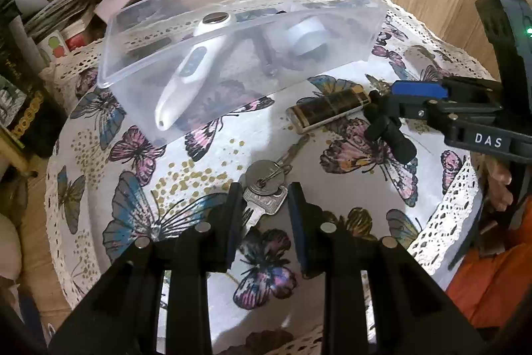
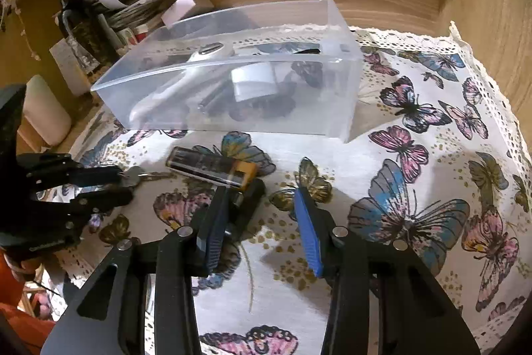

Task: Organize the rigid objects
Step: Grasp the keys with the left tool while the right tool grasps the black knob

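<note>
Two grippers in play, both angled down at the butterfly tablecloth (image 2: 332, 148) with the lace edge.

Left gripper (image 1: 265, 192): squeezed in narrow around the keys (image 1: 264, 180), a small bunch on a ring lying flat on the cloth. Pads look right up against both sides of the bunch, so calling that a grip. Same story from the right wrist view, with the key head poking out between the tips.

Right gripper (image 2: 261, 192): also fairly narrow, but not clamped on anything. Small black piece (image 2: 249, 205) sitting in the gap, tucked against the finger on the left of that view, with the blue pad (image 2: 307, 228) on the other side clear of it. Can't tell what the piece actually is.

Just past those fingertips: a dark glossy stick with a gold end (image 2: 212, 168), lying on the cloth between the keys and the black piece, not in the box.

Behind all that: clear plastic box (image 1: 133, 69), open on top, near the back of the table. Already inside: a long white handheld gadget (image 1: 186, 72) leaning on the rim, a white roll (image 1: 307, 37), plus some dark bits too murky to name.

Off to the side: bottles (image 2: 71, 19) and clutter by the wooden wall. Also a hand (image 1: 498, 185) and some orange sleeve at the edge.
</note>
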A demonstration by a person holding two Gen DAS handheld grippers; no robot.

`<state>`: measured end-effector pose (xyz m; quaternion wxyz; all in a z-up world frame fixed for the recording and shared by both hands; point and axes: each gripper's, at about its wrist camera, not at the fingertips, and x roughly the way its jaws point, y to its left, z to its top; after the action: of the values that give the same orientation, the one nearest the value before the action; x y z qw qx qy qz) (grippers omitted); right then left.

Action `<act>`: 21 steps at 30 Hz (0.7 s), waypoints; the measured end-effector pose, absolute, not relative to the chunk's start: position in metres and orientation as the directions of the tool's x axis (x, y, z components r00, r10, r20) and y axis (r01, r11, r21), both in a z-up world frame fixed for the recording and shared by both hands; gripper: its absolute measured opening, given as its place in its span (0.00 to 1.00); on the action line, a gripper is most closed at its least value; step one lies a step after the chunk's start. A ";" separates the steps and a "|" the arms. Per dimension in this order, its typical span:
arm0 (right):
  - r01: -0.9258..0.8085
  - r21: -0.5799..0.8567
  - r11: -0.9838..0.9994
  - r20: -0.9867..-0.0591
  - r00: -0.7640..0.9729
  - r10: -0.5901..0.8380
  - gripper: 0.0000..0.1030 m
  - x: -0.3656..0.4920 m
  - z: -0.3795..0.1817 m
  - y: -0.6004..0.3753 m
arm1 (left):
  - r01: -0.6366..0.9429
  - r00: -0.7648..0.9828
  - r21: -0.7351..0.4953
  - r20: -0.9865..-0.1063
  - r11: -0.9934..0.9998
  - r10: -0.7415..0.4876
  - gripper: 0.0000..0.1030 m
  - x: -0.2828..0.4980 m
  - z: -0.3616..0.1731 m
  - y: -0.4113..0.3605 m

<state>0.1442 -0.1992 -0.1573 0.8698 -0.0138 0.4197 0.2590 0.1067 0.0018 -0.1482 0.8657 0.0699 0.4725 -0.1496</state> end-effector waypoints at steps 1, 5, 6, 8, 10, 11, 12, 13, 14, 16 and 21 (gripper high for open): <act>-0.458 0.199 0.866 -0.738 0.511 0.440 0.36 0.145 -0.158 -0.201 | 0.323 0.510 -0.016 -0.839 0.946 -0.189 0.27 0.107 -0.148 0.003; -0.448 0.232 0.864 -0.738 0.497 0.456 0.34 0.148 -0.160 -0.205 | 0.328 0.509 -0.006 -0.841 0.945 -0.182 0.27 0.108 -0.150 0.002; -0.447 0.235 0.863 -0.738 0.495 0.458 0.33 0.148 -0.160 -0.204 | 0.329 0.511 -0.001 -0.841 0.944 -0.179 0.27 0.109 -0.150 0.002; -0.451 0.227 0.863 -0.738 0.499 0.455 0.29 0.148 -0.159 -0.202 | 0.329 0.512 0.005 -0.841 0.944 -0.174 0.27 0.111 -0.150 0.000; -0.447 0.220 0.867 -0.737 0.506 0.448 0.29 0.149 -0.157 -0.206 | 0.329 0.510 0.002 -0.842 0.944 -0.176 0.27 0.112 -0.150 -0.001; -0.448 0.219 0.867 -0.741 0.501 0.446 0.29 0.150 -0.157 -0.207 | 0.328 0.509 -0.001 -0.842 0.945 -0.178 0.27 0.112 -0.150 0.000; -0.440 0.214 0.872 -0.744 0.506 0.437 0.29 0.151 -0.157 -0.210 | 0.327 0.509 -0.001 -0.842 0.945 -0.178 0.27 0.112 -0.150 0.001; -0.428 0.205 0.880 -0.748 0.512 0.423 0.29 0.152 -0.158 -0.213 | 0.327 0.510 0.001 -0.842 0.945 -0.175 0.27 0.113 -0.150 0.001; -0.418 0.196 0.887 -0.751 0.517 0.410 0.29 0.153 -0.158 -0.216 | 0.327 0.512 0.005 -0.842 0.945 -0.172 0.27 0.112 -0.150 0.001; -0.404 0.176 0.897 -0.758 0.526 0.386 0.29 0.152 -0.159 -0.220 | 0.327 0.515 0.013 -0.841 0.945 -0.167 0.27 0.112 -0.150 0.000; -0.436 0.166 0.884 -0.748 0.529 0.401 0.29 0.145 -0.155 -0.218 | 0.357 0.521 0.043 -0.838 0.933 -0.161 0.28 0.106 -0.151 -0.004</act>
<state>0.1450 -0.2180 -0.1549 0.8740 -0.0206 0.4222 0.2396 0.1064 -0.0037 -0.1508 0.8656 0.1055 0.4660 -0.1495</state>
